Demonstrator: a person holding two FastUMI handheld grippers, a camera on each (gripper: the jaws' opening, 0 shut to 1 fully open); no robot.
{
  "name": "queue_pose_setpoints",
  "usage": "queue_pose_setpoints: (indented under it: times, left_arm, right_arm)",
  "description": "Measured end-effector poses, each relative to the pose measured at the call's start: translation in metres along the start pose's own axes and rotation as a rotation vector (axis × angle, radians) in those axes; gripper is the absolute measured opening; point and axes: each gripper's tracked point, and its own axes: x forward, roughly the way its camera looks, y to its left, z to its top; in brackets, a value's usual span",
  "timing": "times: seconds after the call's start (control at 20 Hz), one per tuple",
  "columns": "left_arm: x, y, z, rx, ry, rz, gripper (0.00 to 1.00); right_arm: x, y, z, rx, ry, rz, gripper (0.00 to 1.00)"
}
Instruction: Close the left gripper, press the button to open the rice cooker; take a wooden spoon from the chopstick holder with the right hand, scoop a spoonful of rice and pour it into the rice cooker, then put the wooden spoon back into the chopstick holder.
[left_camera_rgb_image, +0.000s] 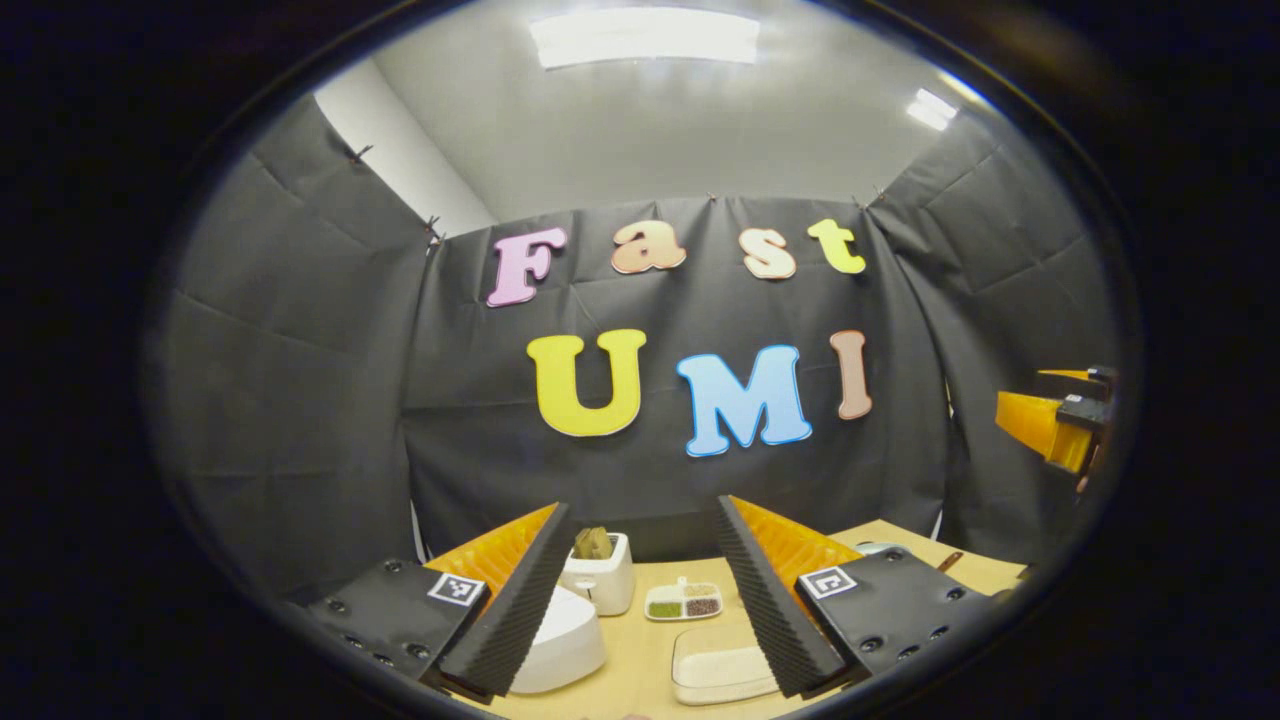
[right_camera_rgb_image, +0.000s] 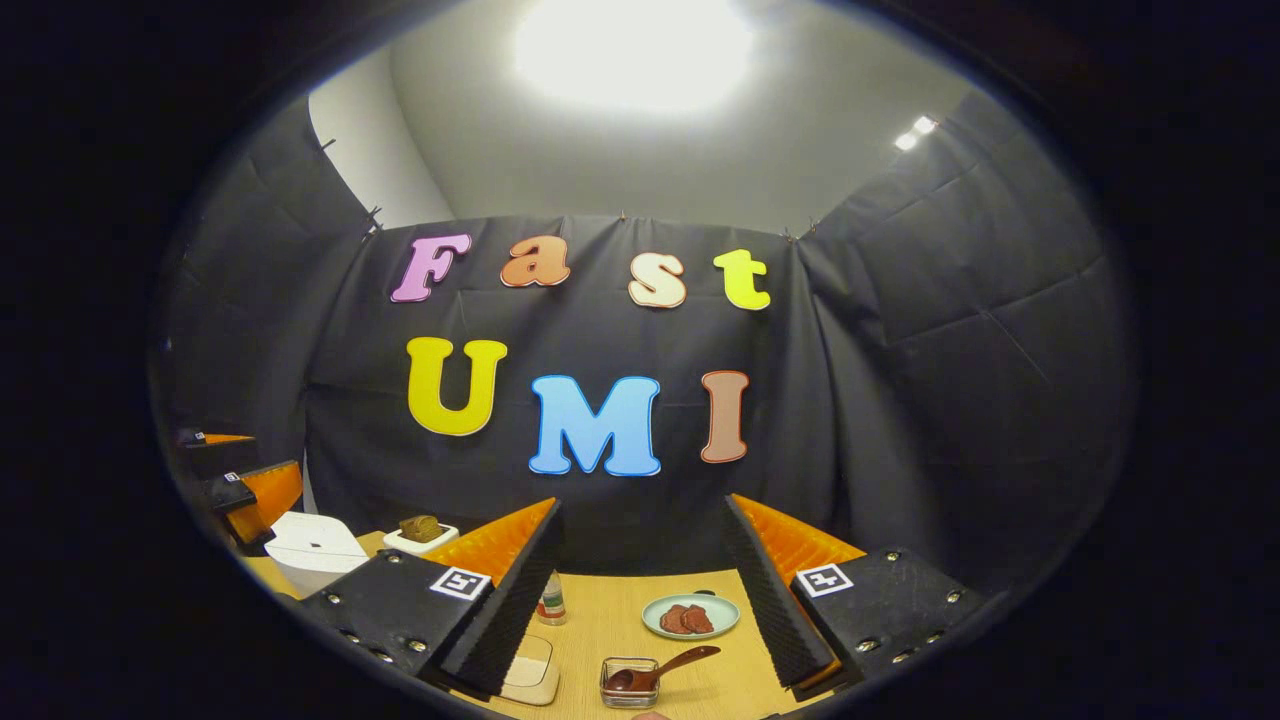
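Note:
In the left gripper view, my left gripper (left_camera_rgb_image: 640, 505) is open and holds nothing, raised above the wooden table (left_camera_rgb_image: 640, 650). Between its fingers stands the white chopstick holder (left_camera_rgb_image: 600, 572) with wooden utensils sticking out. The white rice cooker (left_camera_rgb_image: 558, 642), lid down, sits in front of the holder, partly behind the left finger. A white box of rice (left_camera_rgb_image: 722, 672) lies near the right finger. My right gripper (right_camera_rgb_image: 642, 500) is also open and holds nothing. In the right gripper view, the rice cooker (right_camera_rgb_image: 312, 548) and the chopstick holder (right_camera_rgb_image: 421, 535) stand far left, beside the left gripper (right_camera_rgb_image: 245, 492).
A divided dish of green and brown beans (left_camera_rgb_image: 684, 601) sits behind the rice box. In the right gripper view I see a green plate with brown pieces (right_camera_rgb_image: 690, 616), a small glass box holding a brown spoon (right_camera_rgb_image: 632, 682), a small bottle (right_camera_rgb_image: 550, 600) and a white container (right_camera_rgb_image: 530, 670).

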Motion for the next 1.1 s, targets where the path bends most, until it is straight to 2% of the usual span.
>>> queue_pose_setpoints:
  times: [0.4,0.6,0.65,0.75,0.8,0.85,0.9,0.95,1.1]
  left_arm:
    - [0.005,0.013,-0.002,0.001,0.008,0.017,0.97]
    - [0.009,0.017,-0.007,0.004,0.022,0.017,0.73]
    - [0.008,0.019,-0.008,0.002,0.022,0.016,0.7]
    - [0.007,0.027,-0.008,0.009,0.021,0.032,0.57]
    - [0.007,0.03,-0.009,0.017,0.024,0.037,0.43]
    - [0.008,0.032,-0.012,0.025,0.03,0.041,0.39]
    - [0.01,0.033,-0.015,0.028,0.04,0.037,0.26]
    - [0.01,0.034,-0.02,0.025,0.052,0.037,0.19]
    - [0.017,0.044,-0.028,-0.014,0.06,0.041,0.11]
  right_arm:
    - [0.011,0.003,-0.011,0.002,0.03,0.013,0.95]
    - [0.015,0.007,-0.014,-0.009,0.038,0.022,0.95]
    - [0.016,0.009,-0.015,-0.008,0.043,0.027,0.95]
    - [0.018,0.013,-0.017,-0.005,0.05,0.035,0.96]
    - [0.019,0.015,-0.017,-0.004,0.05,0.041,0.96]
    - [0.019,0.017,-0.016,-0.005,0.051,0.046,0.96]
    - [0.021,0.019,-0.017,-0.008,0.051,0.05,0.96]
    - [0.021,0.021,-0.016,-0.01,0.051,0.052,0.96]
    - [0.021,0.028,-0.014,-0.012,0.045,0.058,0.96]
